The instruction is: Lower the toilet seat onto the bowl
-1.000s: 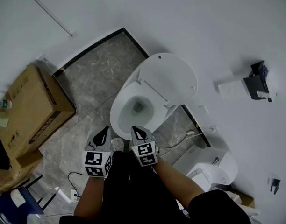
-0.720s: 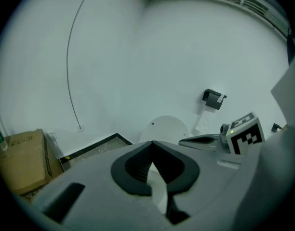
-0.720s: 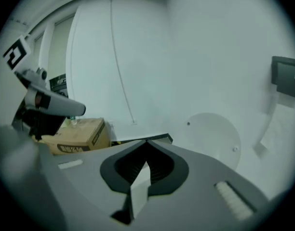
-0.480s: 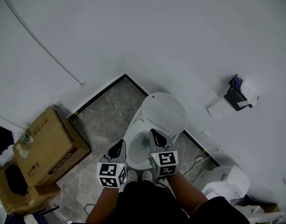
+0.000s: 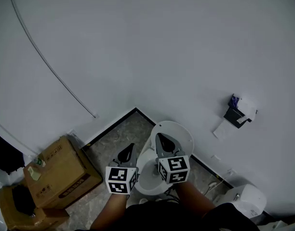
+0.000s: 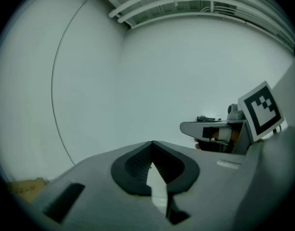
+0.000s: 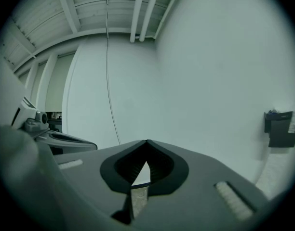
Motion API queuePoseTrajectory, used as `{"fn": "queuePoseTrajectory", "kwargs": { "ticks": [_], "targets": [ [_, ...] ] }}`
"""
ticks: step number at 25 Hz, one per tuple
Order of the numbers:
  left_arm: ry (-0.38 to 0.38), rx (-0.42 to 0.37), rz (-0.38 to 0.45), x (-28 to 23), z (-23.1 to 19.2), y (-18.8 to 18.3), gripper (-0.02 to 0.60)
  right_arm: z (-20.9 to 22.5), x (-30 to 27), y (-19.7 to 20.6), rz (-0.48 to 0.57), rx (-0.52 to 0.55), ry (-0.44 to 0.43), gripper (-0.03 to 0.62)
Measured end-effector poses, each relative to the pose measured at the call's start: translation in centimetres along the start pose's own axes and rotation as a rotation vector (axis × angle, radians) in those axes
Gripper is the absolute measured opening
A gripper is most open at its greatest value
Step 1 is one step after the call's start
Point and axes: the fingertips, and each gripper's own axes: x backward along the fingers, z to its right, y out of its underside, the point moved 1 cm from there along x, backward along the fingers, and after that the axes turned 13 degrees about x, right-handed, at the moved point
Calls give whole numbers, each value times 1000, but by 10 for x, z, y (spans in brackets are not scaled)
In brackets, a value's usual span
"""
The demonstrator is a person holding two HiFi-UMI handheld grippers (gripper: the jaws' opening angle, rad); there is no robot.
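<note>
Claws come nearest: left claw (image 5: 131,148) and right claw (image 5: 160,138), each closed tip to tip on nothing. Beyond and below, the right claw hides part of the toilet seat (image 5: 185,133), upright behind the bowl (image 5: 147,178). Seat and lid cannot be told apart.

Cardboard box (image 5: 60,174) on the marble floor (image 5: 121,134) at eight o'clock; black paper holder (image 5: 235,110) on the white wall (image 5: 162,42) at three o'clock

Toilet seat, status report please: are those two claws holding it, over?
Left gripper shut, empty. Right gripper shut, empty. Both clear of the toilet; lid upright, seat unclear. Cardboard box off to the side.
</note>
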Motion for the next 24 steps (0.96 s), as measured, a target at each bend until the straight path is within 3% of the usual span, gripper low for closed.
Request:
{"fn": "queuePoseTrajectory", "kwargs": {
  "ticks": [9, 24],
  "targets": [
    [3, -21, 19, -10, 13, -19, 8, 2, 5, -8, 16, 6, -32, 6],
    [-6, -11, 7, -13, 13, -11, 8, -4, 7, -1, 6, -1, -62, 6]
  ]
}}
